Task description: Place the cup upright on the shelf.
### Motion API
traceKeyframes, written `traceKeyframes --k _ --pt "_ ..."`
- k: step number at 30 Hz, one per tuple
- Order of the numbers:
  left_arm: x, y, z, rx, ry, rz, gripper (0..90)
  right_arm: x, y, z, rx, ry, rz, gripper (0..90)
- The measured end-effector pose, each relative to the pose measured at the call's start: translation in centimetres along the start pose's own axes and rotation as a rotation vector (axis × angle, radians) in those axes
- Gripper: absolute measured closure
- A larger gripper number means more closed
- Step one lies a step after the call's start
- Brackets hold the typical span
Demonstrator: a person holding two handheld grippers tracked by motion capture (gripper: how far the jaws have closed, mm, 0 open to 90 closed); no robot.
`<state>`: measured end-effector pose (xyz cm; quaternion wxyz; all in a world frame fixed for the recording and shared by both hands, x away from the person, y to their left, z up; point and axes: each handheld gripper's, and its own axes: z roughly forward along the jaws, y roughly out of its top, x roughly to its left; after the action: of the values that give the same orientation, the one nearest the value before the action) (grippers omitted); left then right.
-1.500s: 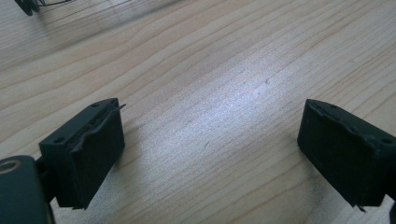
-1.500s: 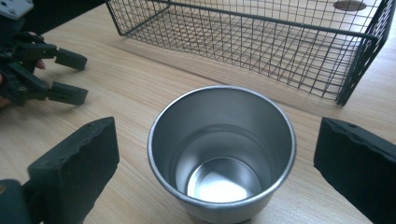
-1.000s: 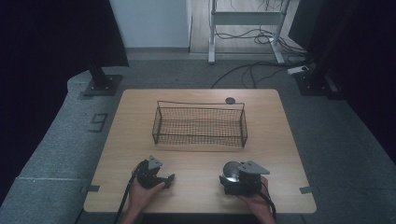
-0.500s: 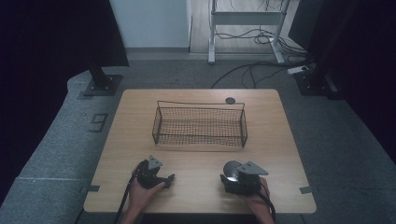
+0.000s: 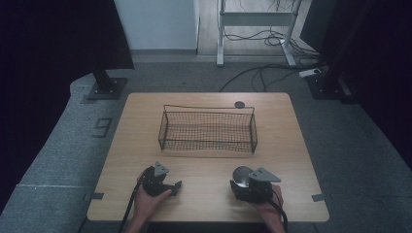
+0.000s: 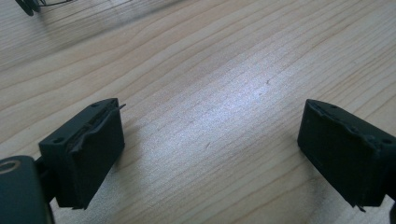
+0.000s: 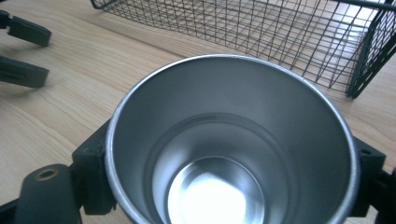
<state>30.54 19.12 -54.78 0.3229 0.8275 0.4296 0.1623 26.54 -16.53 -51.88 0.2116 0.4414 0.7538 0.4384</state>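
In the high view, a wooden table (image 5: 291, 145) carries a black wire basket (image 5: 208, 129) at its middle, standing upright and open at the top. A small dark round disc (image 5: 239, 104) lies on the tabletop just behind the basket's far right corner. Near the front edge, the person's left hand (image 5: 148, 204) holds the left gripper (image 5: 176, 187), which rests low over the wood with its jaws pointing toward the right. The right hand (image 5: 268, 206) holds the right gripper (image 5: 241, 178), and a metal cup (image 5: 242, 175) sits between its jaws, well in front of the basket and apart from it. The two grippers are well apart from each other.

In the left gripper view, the left gripper (image 6: 210, 149) has its two black jaws spread wide, with bare wood grain between them and nothing in their grasp. The basket's dark wire edge (image 6: 32, 5) shows at the top left corner.

In the right gripper view, the right gripper (image 7: 233, 179) clamps the steel cup (image 7: 233, 140) from both sides, a black jaw pressed against each side of the wall just under the rim. The cup's mouth faces the camera, and its shiny bottom is bare. Beyond it stands the wire basket (image 7: 243, 28), near the cup but not touching it. At the far left, the left gripper (image 7: 21, 51) appears with its jaws parted.
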Motion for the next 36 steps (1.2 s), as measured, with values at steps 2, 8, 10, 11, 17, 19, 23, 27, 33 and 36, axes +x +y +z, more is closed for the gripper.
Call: traceKeyframes --k 2,8,10,11,17,19,23,27,33,36 --pt "0.0 0.0 0.0 0.000 0.000 0.000 7.1 0.0 0.1 -0.1 -0.002 0.016 0.003 18.2" --pt "0.1 0.0 0.0 0.000 -0.002 0.002 7.1 -0.1 0.4 0.1 -0.001 0.018 0.003 18.2" --pt "0.0 0.0 0.0 0.000 -0.002 0.001 7.1 -0.1 0.8 0.0 -0.011 0.017 0.001 18.2" --pt "0.1 0.0 0.0 0.000 -0.003 0.002 7.1 -0.1 0.9 -0.1 -0.016 0.016 0.001 18.2" --pt "0.1 0.0 0.0 0.000 -0.002 0.001 7.1 -0.1 1.8 -0.2 -0.037 0.024 0.005 18.2" --pt "0.1 0.0 0.0 -0.001 -0.002 0.001 7.1 -0.2 2.2 -0.2 -0.046 0.025 0.007 18.2" --pt "0.1 0.0 0.0 0.000 -0.002 0.001 7.1 -0.3 3.0 -0.3 -0.061 0.029 0.007 18.2" --pt "0.0 0.0 0.0 -0.001 -0.002 0.001 7.1 -0.6 3.7 -0.4 -0.072 0.035 0.012 18.2" --pt "0.0 0.0 0.0 0.000 -0.002 0.002 7.1 -1.2 4.7 -0.4 -0.083 0.034 0.013 18.2" --pt "0.0 0.0 0.0 0.000 -0.002 0.002 7.1 -1.5 5.1 -0.4 -0.085 0.043 0.021 18.2"
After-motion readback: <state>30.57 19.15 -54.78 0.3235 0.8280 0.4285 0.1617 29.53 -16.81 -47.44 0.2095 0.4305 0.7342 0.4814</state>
